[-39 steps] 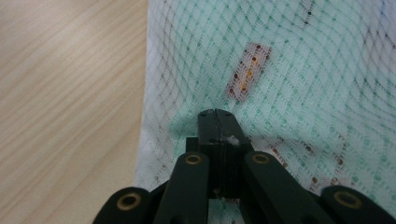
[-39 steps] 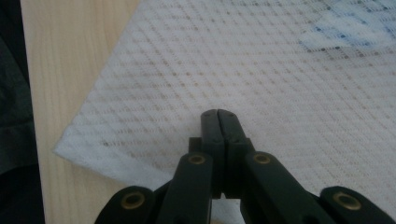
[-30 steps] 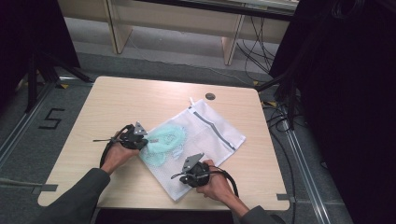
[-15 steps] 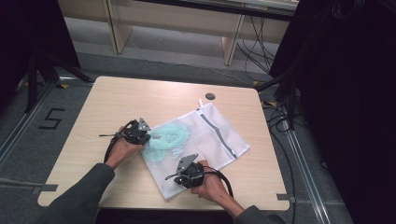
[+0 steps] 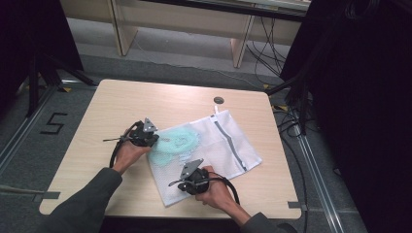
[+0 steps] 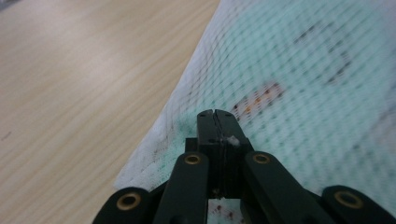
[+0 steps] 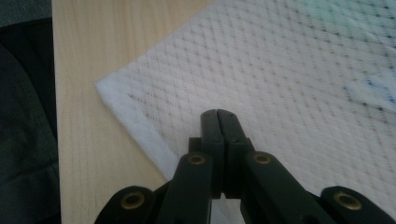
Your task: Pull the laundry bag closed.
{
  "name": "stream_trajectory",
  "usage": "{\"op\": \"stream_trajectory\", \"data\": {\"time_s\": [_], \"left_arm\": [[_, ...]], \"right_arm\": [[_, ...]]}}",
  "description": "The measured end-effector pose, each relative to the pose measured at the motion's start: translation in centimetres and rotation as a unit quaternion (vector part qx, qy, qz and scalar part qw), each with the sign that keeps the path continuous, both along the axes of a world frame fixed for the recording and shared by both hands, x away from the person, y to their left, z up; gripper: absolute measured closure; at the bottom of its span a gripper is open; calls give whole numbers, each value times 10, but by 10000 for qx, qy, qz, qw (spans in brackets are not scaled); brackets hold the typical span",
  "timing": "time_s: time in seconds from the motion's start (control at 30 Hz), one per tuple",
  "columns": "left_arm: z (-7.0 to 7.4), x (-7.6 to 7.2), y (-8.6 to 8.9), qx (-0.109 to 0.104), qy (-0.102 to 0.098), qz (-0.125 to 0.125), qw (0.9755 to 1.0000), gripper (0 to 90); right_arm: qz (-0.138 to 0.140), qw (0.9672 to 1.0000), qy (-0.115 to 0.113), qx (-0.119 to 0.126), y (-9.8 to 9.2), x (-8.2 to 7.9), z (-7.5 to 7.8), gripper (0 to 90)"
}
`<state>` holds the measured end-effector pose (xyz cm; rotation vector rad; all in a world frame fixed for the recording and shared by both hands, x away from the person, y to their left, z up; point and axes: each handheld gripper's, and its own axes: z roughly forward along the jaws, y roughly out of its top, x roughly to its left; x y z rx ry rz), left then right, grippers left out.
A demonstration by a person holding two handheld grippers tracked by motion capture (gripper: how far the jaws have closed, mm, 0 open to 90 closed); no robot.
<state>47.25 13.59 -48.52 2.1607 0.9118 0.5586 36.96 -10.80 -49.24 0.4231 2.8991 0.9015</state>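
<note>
Left claw [image 6: 217,114] and right claw [image 7: 218,114], both pressed together, over the mesh laundry bag [image 5: 228,145].

I am seeing the bag lying flat on the table [image 5: 145,99], a mint-green garment [image 5: 175,143] inside, my left claw at its near-left edge, my right near its front corner.

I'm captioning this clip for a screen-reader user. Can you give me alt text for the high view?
A person's two hands each rest a shut black gripper on a white mesh laundry bag lying on a wooden table: the left gripper by the turquoise garment inside, the right gripper near the bag's front edge.
</note>
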Motion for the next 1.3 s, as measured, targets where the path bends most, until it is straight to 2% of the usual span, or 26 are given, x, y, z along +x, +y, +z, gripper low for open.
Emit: {"op": "stream_trajectory", "data": {"time_s": [0.03, 0.1, 0.17, 0.2, 0.23, 0.3, 0.33, 0.4, 0.43, 0.47, 0.5, 0.53, 0.57, 0.6, 0.63, 0.67, 0.73, 0.8, 0.87, 0.93, 0.97, 1.03, 1.07, 1.13, 1.23, 1.3], "left_arm": [[3, -6, 1, -225, 32, -87, 9997, 894], [6, -17, 3, -234, 189, -350, 9989, 894], [4, -29, 0, -499, 340, -413, 9973, 894], [2, -36, -2, -619, 442, -475, 9960, 894], [1, -42, -3, -701, 496, -518, 9950, 894], [-1, -56, -6, -754, 609, -628, 9933, 894], [-3, -63, -8, -748, 664, -673, 9927, 894], [-7, -75, -13, -744, 821, -830, 9904, 894], [-8, -78, -15, -664, 839, -900, 9902, 894], [-9, -80, -18, -597, 799, -982, 9902, 893], [-10, -80, -19, -550, 855, -1039, 9894, 892], [-11, -81, -22, -609, 918, -972, 9892, 890], [-13, -81, -24, -583, 966, -1033, 9882, 890], [-14, -80, -24, -494, 927, -1117, 9882, 889], [-16, -80, -26, -499, 1004, -1073, 9879, 889], [-17, -78, -26, -444, 1000, -1084, 9881, 890], [-20, -74, -25, -393, 1010, -1059, 9884, 891], [-23, -70, -25, -248, 985, -1035, 9894, 892], [-24, -67, -24, -264, 979, -976, 9900, 893], [-23, -65, -22, -171, 966, -976, 9904, 893], [-24, -64, -22, -235, 990, -920, 9905, 893], [-23, -63, -21, -139, 946, -971, 9907, 894], [-23, -64, -22, -167, 985, -928, 9907, 894], [-23, -62, -20, -89, 933, -1013, 9904, 894], [-23, -61, -18, -148, 1011, -908, 9906, 894], [-22, -60, -15, 22, 913, -898, 9918, 895]], "right_arm": [[37, 9999, -104, 40, -4, 3, 1, 900], [-173, 9996, -215, 51, -19, 9, 7, 900], [-231, 9994, -243, 58, -24, 12, 8, 900], [-476, 9987, -155, 56, -30, 11, 10, 900], [-384, 9986, -354, 25, -36, 16, 11, 900], [-576, 9978, -333, 44, -48, 20, 12, 900], [-768, 9965, -328, 12, -59, 24, 13, 900], [-873, 9957, -301, -33, -64, 25, 13, 900], [-925, 9950, -366, -78, -70, 28, 12, 900], [-1051, 9933, -434, -199, -81, 33, 12, 900], [-1066, 9932, -414, -208, -85, 35, 11, 900], [-1153, 9921, -443, -240, -89, 36, 10, 900], [-1153, 9921, -443, -240, -89, 36, 10, 900], [-1187, 9916, -413, -296, -93, 37, 10, 900], [-1265, 9907, -398, -295, -95, 38, 9, 900], [-1258, 9907, -395, -329, -98, 40, 8, 900], [-1238, 9906, -445, -377, -98, 41, 6, 900], [-1254, 9905, -363, -427, -96, 41, 6, 900], [-1144, 9915, -417, -459, -95, 42, 4, 900], [-1127, 9915, -379, -525, -95, 42, 4, 900], [-1165, 9912, -393, -495, -95, 42, 3, 900], [-1126, 9912, -359, -604, -95, 42, 3, 900], [-1194, 9906, -293, -599, -94, 41, 3, 900], [-1170, 9907, -343, -611, -94, 41, 3, 900], [-1106, 9910, -408, -631, -92, 39, 3, 900], [-1069, 9917, -345, -628, -89, 36, 3, 900]]}}
